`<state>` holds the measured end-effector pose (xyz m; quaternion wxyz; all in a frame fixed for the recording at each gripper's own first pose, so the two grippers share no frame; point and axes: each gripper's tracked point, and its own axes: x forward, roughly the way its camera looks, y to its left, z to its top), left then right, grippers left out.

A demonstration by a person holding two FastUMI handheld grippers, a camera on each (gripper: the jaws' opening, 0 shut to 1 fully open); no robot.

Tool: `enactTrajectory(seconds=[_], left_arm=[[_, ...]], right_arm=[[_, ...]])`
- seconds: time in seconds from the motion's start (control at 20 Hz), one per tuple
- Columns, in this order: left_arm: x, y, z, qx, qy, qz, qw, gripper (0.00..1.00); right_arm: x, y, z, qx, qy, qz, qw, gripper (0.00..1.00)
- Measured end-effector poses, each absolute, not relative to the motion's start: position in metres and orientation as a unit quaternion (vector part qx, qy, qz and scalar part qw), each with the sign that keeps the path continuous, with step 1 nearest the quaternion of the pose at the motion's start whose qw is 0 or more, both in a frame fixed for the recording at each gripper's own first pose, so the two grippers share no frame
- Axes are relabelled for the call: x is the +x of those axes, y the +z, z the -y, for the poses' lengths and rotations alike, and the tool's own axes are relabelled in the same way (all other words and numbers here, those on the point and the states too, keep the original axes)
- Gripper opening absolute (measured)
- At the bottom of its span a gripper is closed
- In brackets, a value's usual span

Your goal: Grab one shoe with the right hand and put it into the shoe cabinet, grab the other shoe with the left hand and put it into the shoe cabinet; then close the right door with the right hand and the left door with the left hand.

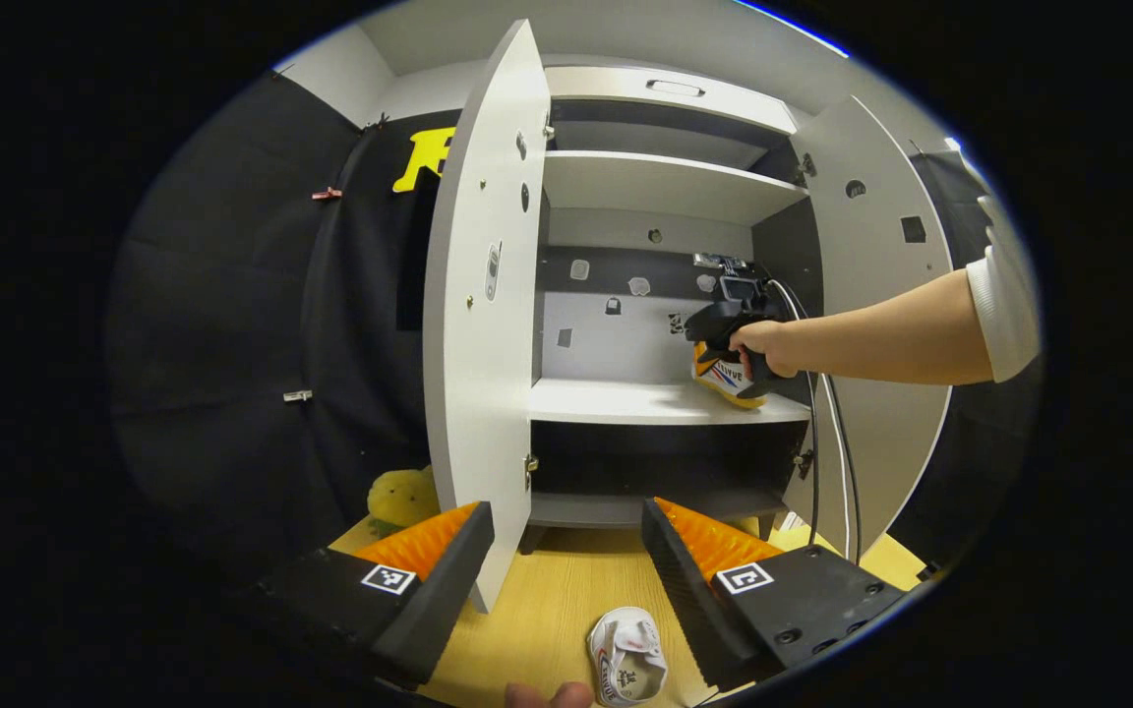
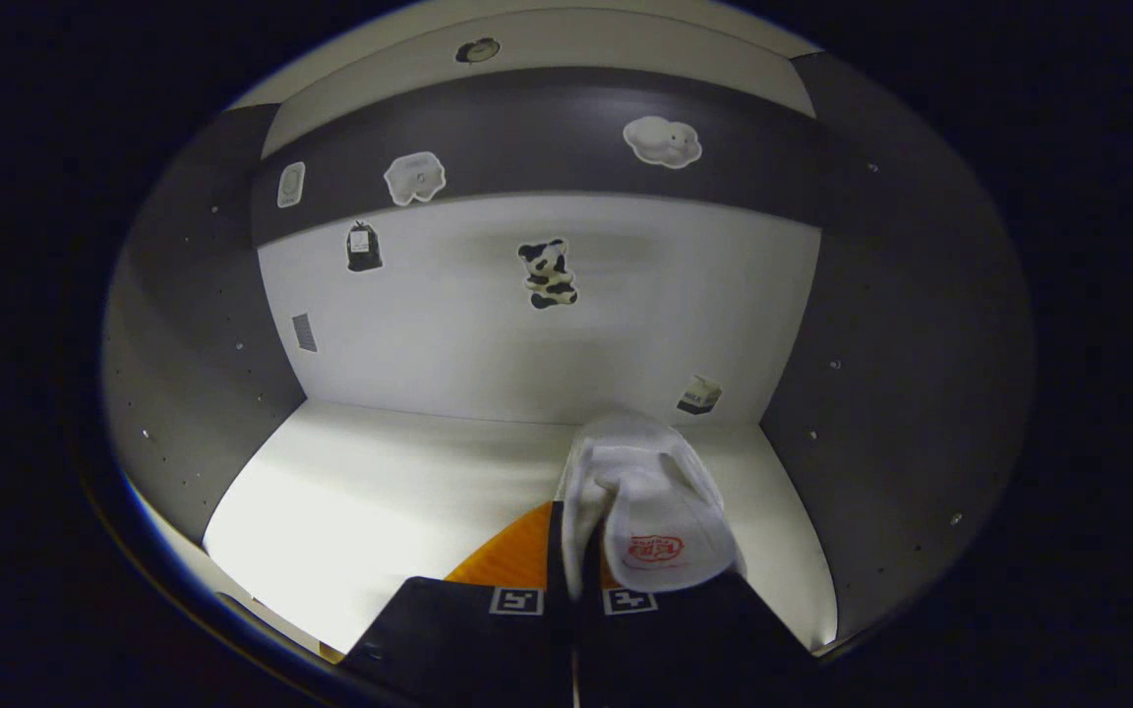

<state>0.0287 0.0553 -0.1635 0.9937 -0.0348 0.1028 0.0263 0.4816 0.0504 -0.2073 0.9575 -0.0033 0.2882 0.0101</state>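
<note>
A white shoe (image 2: 647,501) with a red mark on its tongue sits in my right gripper (image 2: 576,580), which is shut on its side, just over the cabinet shelf (image 2: 399,492). From the left gripper view that right gripper (image 1: 736,339) is inside the shoe cabinet (image 1: 665,187) at the middle shelf's right end, with the shoe (image 1: 724,379) under a hand. The second white shoe (image 1: 627,654) lies on the wooden floor (image 1: 547,600), low between the fingers of my open left gripper (image 1: 566,551). Both cabinet doors stand open.
The left door (image 1: 480,305) stands edge-on just ahead of my left gripper. The right door (image 1: 881,295) swings out behind the person's forearm (image 1: 881,344). A yellow plush toy (image 1: 401,497) lies on the floor left of the cabinet. Cables (image 1: 827,442) hang from the right gripper.
</note>
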Motion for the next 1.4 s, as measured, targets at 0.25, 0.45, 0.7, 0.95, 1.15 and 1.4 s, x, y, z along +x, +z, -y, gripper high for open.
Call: enactTrajectory(seconds=[0.25, 0.45, 0.7, 0.95, 1.15, 1.4], left_arm=[[0.030, -0.171, -0.056, -0.038, 0.035, -0.112, 0.992, 0.95], [0.033, -0.170, -0.049, -0.038, 0.031, -0.110, 0.993, 0.95], [0.033, -0.168, -0.042, -0.038, 0.026, -0.108, 0.993, 0.95], [0.025, -0.168, -0.045, -0.044, 0.029, -0.105, 0.993, 0.95], [0.017, -0.172, -0.054, -0.034, 0.037, -0.102, 0.994, 0.95], [0.004, -0.188, -0.059, -0.029, 0.039, -0.100, 0.994, 0.95]], right_arm=[[0.490, -0.217, -0.048, 0.009, -0.012, -0.299, 0.954, 0.02], [0.485, -0.220, -0.040, -0.008, -0.033, -0.311, 0.950, 0.19], [0.463, -0.208, -0.057, -0.010, -0.002, -0.317, 0.948, 0.63], [0.431, -0.185, -0.061, -0.010, 0.012, -0.293, 0.956, 0.98], [0.408, -0.149, -0.058, 0.006, 0.020, -0.221, 0.975, 0.98], [0.350, -0.098, -0.057, 0.008, 0.042, -0.122, 0.992, 0.98]])
